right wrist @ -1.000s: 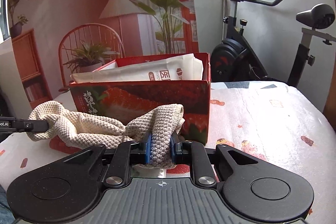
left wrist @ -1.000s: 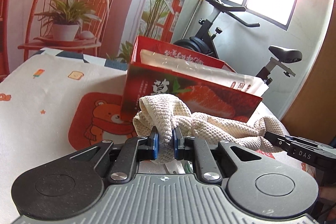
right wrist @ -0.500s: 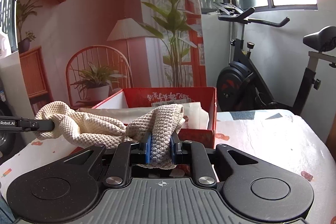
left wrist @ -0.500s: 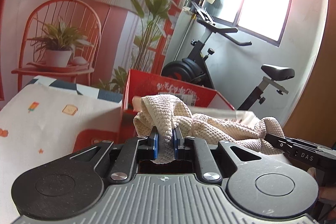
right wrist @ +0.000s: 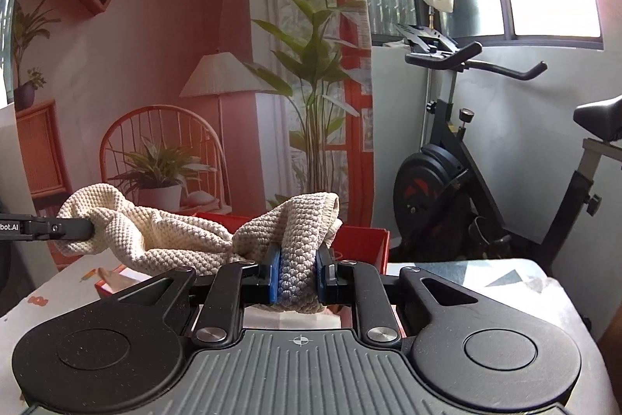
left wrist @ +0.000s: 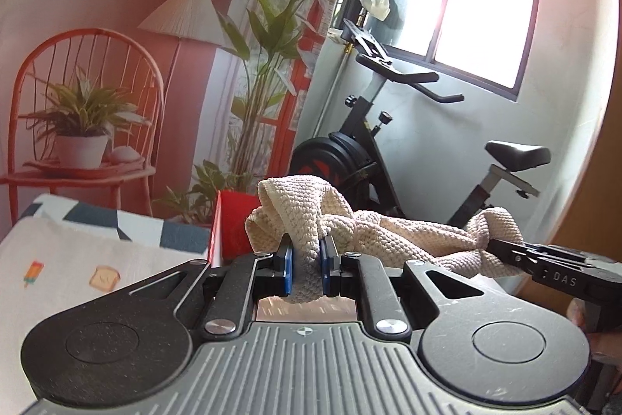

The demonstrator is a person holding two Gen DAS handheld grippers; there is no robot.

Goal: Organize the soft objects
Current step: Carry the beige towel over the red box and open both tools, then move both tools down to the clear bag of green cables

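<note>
A cream knitted cloth hangs stretched between my two grippers, lifted above a red cardboard box. My left gripper is shut on one end of the cloth. My right gripper is shut on the other end of the cloth. In the left wrist view the right gripper's fingers pinch the cloth at the right. In the right wrist view the left gripper's fingers pinch it at the left. The box lies mostly hidden behind cloth and grippers.
The table has a white cloth with cartoon prints. An exercise bike stands behind the table at the right. A printed backdrop with a chair and plants stands behind the table.
Both grippers have risen with the cloth. The red box has sunk from the middle of both views to just above the fingers, and its white packets are out of sight.
</note>
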